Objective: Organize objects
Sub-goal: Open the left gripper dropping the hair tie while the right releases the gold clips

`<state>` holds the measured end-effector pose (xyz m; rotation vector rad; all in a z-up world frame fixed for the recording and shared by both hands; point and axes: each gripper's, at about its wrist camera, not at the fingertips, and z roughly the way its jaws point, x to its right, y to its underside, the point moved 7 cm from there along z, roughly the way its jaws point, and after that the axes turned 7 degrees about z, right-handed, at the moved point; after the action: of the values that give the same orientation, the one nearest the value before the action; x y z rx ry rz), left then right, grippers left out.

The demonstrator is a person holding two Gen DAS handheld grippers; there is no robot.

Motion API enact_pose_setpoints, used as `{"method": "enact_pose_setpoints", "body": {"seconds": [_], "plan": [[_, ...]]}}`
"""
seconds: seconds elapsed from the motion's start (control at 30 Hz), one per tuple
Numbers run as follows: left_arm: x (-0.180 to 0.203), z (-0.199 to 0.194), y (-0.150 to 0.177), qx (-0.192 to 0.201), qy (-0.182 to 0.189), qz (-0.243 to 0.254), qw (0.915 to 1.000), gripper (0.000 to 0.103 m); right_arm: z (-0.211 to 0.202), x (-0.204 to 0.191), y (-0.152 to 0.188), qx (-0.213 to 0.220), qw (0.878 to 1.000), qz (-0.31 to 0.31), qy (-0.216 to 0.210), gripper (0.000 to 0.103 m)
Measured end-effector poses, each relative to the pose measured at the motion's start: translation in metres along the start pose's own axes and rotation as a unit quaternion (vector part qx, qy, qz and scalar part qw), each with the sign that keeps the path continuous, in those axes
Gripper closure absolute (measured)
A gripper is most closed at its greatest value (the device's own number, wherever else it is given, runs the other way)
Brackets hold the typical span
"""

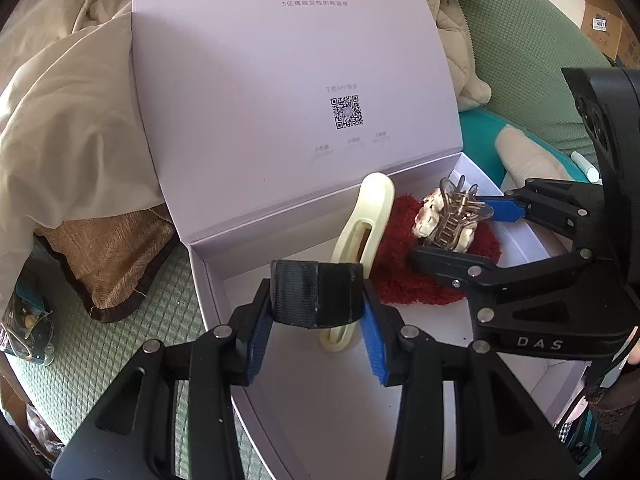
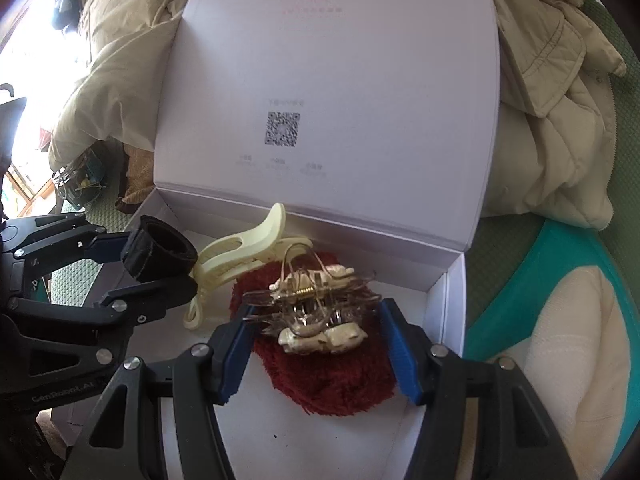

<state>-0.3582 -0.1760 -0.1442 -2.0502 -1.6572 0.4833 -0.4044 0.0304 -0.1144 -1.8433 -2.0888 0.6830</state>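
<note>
The box (image 1: 224,276), pale lilac with its hinged lid (image 1: 288,80) standing open and upright at the back, sits on a green textured bed cover (image 1: 100,344), and both grippers reach down into it. Inside, a cream hair clip (image 1: 370,216) lies along the floor of the box near its back wall, and just beside it lies a fuzzy red piece (image 2: 332,376), which is heart-shaped in the left wrist view.

The left gripper (image 1: 316,320) has its jaws clenched on a black band (image 1: 316,294), a short wide loop of ribbed fabric, with a blue pad pressing on each side of it; the band hangs above the box floor, in front of the near end of the cream clip.

The right gripper (image 2: 320,344) has its jaws grasping a clear claw clip (image 2: 308,300) with cream shell-like trim and a small gold spring. It is held directly over the red piece; whether it touches the fuzz cannot be told.

Behind the lid lies a beige padded jacket (image 2: 552,100). To the right of the box lies a teal and cream cushion (image 2: 560,320).
</note>
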Motion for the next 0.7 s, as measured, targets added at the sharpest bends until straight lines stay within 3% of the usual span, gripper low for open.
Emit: {"method": "enact_pose_setpoints", "body": {"seconds": [0.43,0.7], "plan": [[-0.01,-0.002,0.012,-0.03,-0.004,-0.014,0.9994,0.064,-0.003,0.001,-0.002,0.002,1.0,-0.001,0.015,0.041],[-0.012,-0.021,0.005,-0.017,-0.028,-0.01,0.9994,0.058,-0.013,0.001,-0.003,0.009,0.999,-0.016,0.035,0.039]]}}
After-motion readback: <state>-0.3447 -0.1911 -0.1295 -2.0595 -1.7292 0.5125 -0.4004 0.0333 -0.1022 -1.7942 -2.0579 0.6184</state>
